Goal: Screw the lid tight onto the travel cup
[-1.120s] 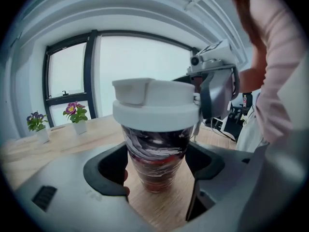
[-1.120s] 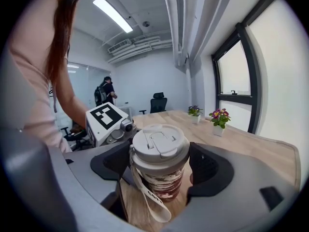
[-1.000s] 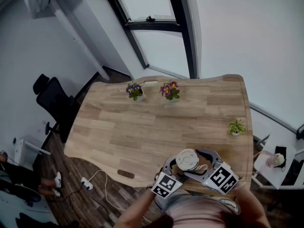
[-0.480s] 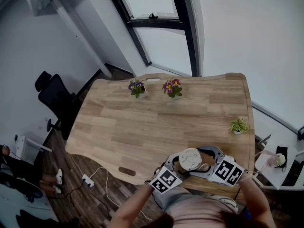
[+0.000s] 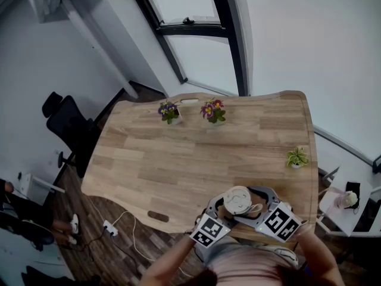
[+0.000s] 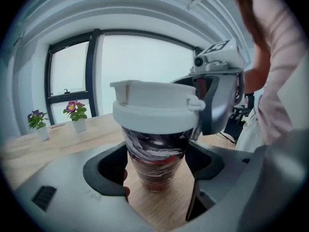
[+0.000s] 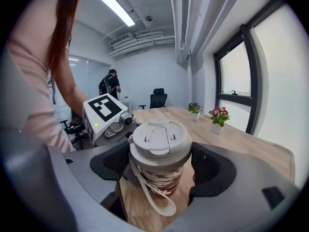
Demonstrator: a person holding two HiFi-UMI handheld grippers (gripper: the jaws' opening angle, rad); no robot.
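The travel cup stands near the front edge of the wooden table, with its white lid on top. In the left gripper view the patterned cup body sits between the jaws of my left gripper, which is shut on it below the lid. My right gripper comes from the opposite side with its jaws shut on the lid. A white strap hangs from the lid. In the head view, my left gripper and right gripper meet at the cup.
Two potted purple flowers stand at the table's far edge and a small green plant near its right edge. A black office chair is left of the table. A power strip with cable lies on the floor.
My right gripper's marker cube swung outward to the right, then came back toward the near side around the lid. The cup and the left gripper stayed almost in place.
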